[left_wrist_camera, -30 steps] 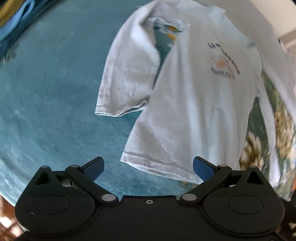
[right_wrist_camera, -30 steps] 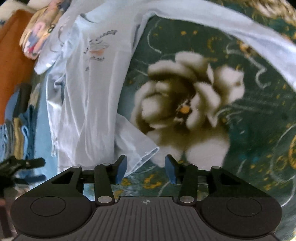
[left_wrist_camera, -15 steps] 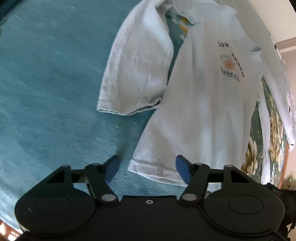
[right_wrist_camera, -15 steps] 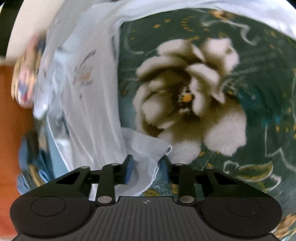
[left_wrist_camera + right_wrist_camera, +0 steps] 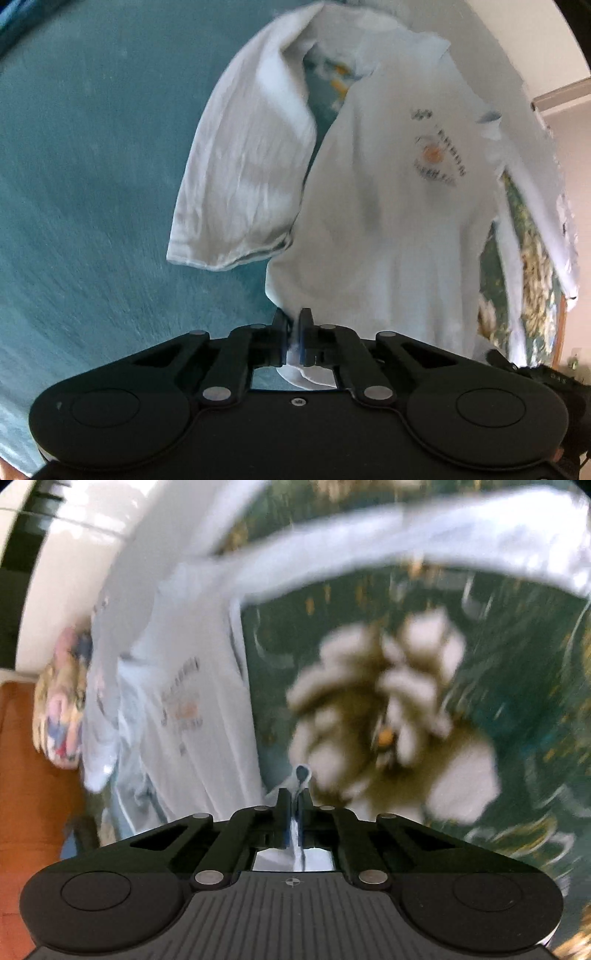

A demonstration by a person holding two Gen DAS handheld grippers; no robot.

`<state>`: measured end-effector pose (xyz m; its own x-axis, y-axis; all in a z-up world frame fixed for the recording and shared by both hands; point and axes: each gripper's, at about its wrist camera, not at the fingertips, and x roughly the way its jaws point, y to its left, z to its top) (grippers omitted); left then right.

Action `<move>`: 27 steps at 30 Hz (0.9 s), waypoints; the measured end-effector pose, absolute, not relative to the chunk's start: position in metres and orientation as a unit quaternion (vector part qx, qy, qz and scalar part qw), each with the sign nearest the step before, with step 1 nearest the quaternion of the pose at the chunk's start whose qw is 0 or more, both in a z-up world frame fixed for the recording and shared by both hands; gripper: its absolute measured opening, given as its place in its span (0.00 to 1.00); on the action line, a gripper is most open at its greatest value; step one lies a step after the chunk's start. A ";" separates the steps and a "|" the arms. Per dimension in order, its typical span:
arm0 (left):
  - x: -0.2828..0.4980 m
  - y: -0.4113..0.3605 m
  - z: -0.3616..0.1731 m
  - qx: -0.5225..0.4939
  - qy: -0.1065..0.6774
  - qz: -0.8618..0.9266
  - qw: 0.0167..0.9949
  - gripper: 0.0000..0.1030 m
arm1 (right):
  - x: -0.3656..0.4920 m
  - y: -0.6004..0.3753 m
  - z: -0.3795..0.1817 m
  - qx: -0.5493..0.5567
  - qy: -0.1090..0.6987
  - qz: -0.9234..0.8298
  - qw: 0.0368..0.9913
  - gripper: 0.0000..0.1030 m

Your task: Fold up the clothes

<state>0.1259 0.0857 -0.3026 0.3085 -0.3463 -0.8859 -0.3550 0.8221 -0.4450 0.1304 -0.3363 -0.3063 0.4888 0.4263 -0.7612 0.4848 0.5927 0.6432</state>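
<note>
A white T-shirt (image 5: 376, 206) with a small chest print lies on a teal bedspread (image 5: 92, 166), one short sleeve (image 5: 243, 177) spread out to the left. My left gripper (image 5: 293, 319) is shut on the shirt's bottom hem at its left corner, cloth pinched between the blue pads. In the right wrist view the same T-shirt (image 5: 195, 701) runs up the left side, blurred. My right gripper (image 5: 294, 799) is shut on the other hem corner, a small loop of white fabric poking out past the fingertips.
A dark green blanket with a big cream flower (image 5: 388, 716) covers the surface to the right of the shirt. Another pale garment (image 5: 406, 550) arcs across the top. A colourful folded cloth (image 5: 61, 705) and an orange surface (image 5: 26, 794) lie at the left.
Both grippers went from open to shut, each closing on a corner of the shirt's bottom hem. The right wrist view rolled and is now blurred.
</note>
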 end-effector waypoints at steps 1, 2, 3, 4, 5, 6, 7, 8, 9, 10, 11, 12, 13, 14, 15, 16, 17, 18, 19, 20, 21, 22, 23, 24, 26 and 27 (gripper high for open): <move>0.125 0.087 -0.297 -0.300 0.582 0.000 0.756 0.02 | 0.126 -0.343 -0.299 0.451 0.492 -0.028 0.745 0.02; 0.123 0.088 -0.290 -0.304 0.575 -0.005 0.760 0.02 | 0.121 -0.350 -0.292 0.449 0.480 -0.037 0.753 0.02; 0.120 0.089 -0.283 -0.306 0.570 -0.011 0.763 0.02 | 0.115 -0.356 -0.287 0.445 0.471 -0.045 0.760 0.02; 0.120 0.093 -0.277 -0.307 0.568 -0.021 0.763 0.02 | 0.109 -0.362 -0.282 0.441 0.463 -0.053 0.767 0.02; 0.118 0.093 -0.275 -0.306 0.571 -0.031 0.761 0.02 | 0.103 -0.367 -0.278 0.438 0.456 -0.061 0.773 0.02; 0.116 0.093 -0.274 -0.305 0.574 -0.041 0.759 0.03 | 0.098 -0.371 -0.277 0.439 0.453 -0.068 0.773 0.02; 0.113 0.091 -0.274 -0.293 0.580 -0.050 0.759 0.03 | 0.093 -0.373 -0.278 0.439 0.452 -0.074 0.773 0.02; 0.112 0.090 -0.277 -0.277 0.586 -0.055 0.759 0.03 | 0.088 -0.373 -0.281 0.437 0.458 -0.079 0.770 0.02; 0.110 0.091 -0.281 -0.270 0.594 -0.053 0.756 0.03 | 0.084 -0.372 -0.285 0.435 0.464 -0.084 0.767 0.02; 0.108 0.093 -0.284 -0.263 0.602 -0.051 0.752 0.03 | 0.079 -0.371 -0.290 0.435 0.471 -0.089 0.762 0.02; 0.108 0.092 -0.290 -0.261 0.611 -0.045 0.746 0.03 | 0.075 -0.369 -0.296 0.435 0.478 -0.095 0.758 0.02; 0.108 0.092 -0.296 -0.260 0.616 -0.040 0.743 0.03 | 0.071 -0.367 -0.301 0.434 0.484 -0.101 0.753 0.02; 0.108 0.091 -0.300 -0.251 0.621 -0.039 0.742 0.03 | 0.066 -0.366 -0.307 0.434 0.491 -0.106 0.748 0.02; 0.107 0.090 -0.303 -0.242 0.625 -0.038 0.741 0.03 | 0.062 -0.364 -0.312 0.433 0.497 -0.112 0.743 0.02; 0.108 0.088 -0.306 -0.230 0.630 -0.037 0.741 0.04 | 0.058 -0.362 -0.317 0.432 0.504 -0.115 0.739 0.02; 0.109 0.087 -0.308 -0.223 0.634 -0.037 0.740 0.04 | 0.055 -0.361 -0.319 0.428 0.509 -0.115 0.738 0.02; 0.110 0.087 -0.310 -0.221 0.637 -0.040 0.737 0.06 | 0.053 -0.360 -0.321 0.424 0.513 -0.115 0.737 0.02; 0.111 0.088 -0.311 -0.219 0.638 -0.040 0.737 0.06 | 0.051 -0.360 -0.320 0.422 0.513 -0.116 0.739 0.02; 0.113 0.088 -0.312 -0.217 0.639 -0.040 0.736 0.07 | 0.050 -0.360 -0.319 0.422 0.511 -0.117 0.739 0.03; 0.114 0.089 -0.311 -0.216 0.639 -0.040 0.737 0.07 | 0.050 -0.361 -0.318 0.423 0.509 -0.117 0.740 0.03; 0.114 0.090 -0.310 -0.214 0.637 -0.039 0.739 0.07 | 0.050 -0.362 -0.316 0.421 0.508 -0.118 0.742 0.04; 0.115 0.093 -0.308 -0.214 0.637 -0.040 0.740 0.08 | 0.052 -0.363 -0.314 0.415 0.507 -0.118 0.746 0.04; 0.115 0.095 -0.307 -0.214 0.636 -0.039 0.740 0.16 | 0.054 -0.363 -0.310 0.406 0.506 -0.118 0.751 0.09; 0.115 0.097 -0.304 -0.212 0.635 -0.036 0.742 0.26 | 0.055 -0.364 -0.307 0.397 0.505 -0.121 0.757 0.15; 0.115 0.100 -0.297 -0.206 0.628 -0.031 0.750 0.32 | 0.056 -0.368 -0.299 0.380 0.498 -0.135 0.767 0.31; 0.115 0.104 -0.296 -0.203 0.623 -0.030 0.755 0.37 | 0.056 -0.370 -0.295 0.374 0.494 -0.143 0.772 0.34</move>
<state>0.1149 0.1036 -0.2961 0.2219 -0.2975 -0.9286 -0.2083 0.9159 -0.3432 0.0562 -0.3705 -0.2952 0.4722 0.1493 -0.8688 0.5896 0.6791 0.4372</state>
